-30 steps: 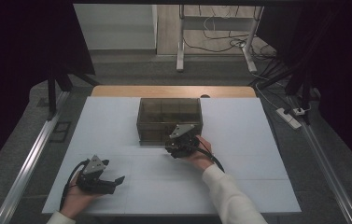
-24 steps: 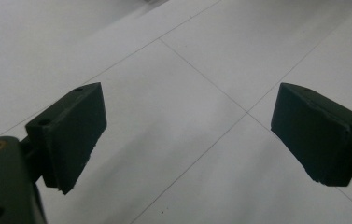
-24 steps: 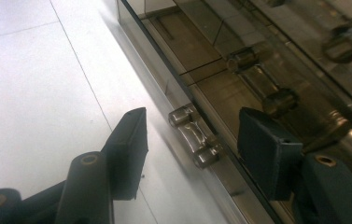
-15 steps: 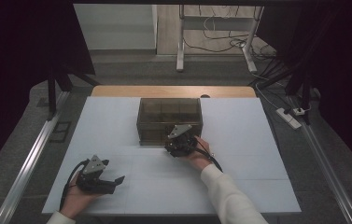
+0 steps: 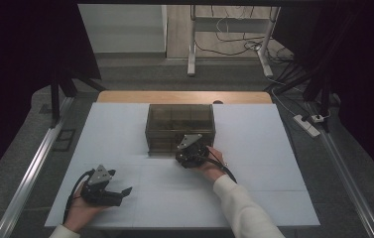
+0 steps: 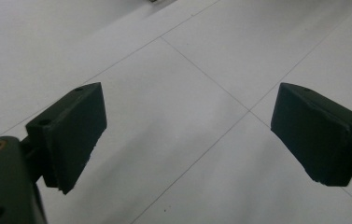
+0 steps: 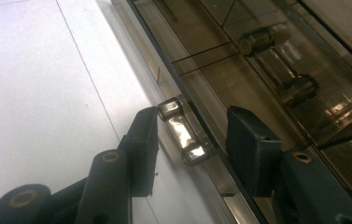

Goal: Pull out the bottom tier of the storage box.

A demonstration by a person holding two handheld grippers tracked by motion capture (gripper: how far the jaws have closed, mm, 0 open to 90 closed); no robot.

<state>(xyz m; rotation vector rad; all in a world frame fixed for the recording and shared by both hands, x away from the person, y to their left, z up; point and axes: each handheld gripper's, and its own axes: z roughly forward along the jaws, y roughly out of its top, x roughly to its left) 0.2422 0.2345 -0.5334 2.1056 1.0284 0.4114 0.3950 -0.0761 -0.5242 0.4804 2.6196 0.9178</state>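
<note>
Right gripper (image 7: 190, 135), jaws just closing around the drawer handle (image 7: 185, 133) of the smoked acrylic organizer (image 5: 179, 126) for pulling; left gripper (image 6: 187, 135) rests wide apart.

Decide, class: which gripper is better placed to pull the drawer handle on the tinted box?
Right. The right gripper already has its jaws, just closing, either side of the drawer handle on the tinted box; the left gripper rests open, far off.

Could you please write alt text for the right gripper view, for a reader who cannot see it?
The right gripper has its two black jaws on either side of a small clear drawer handle on the smoky transparent drawer box, having just been closing; whether the pads press it cannot be told. A white table lies to the left.
</note>
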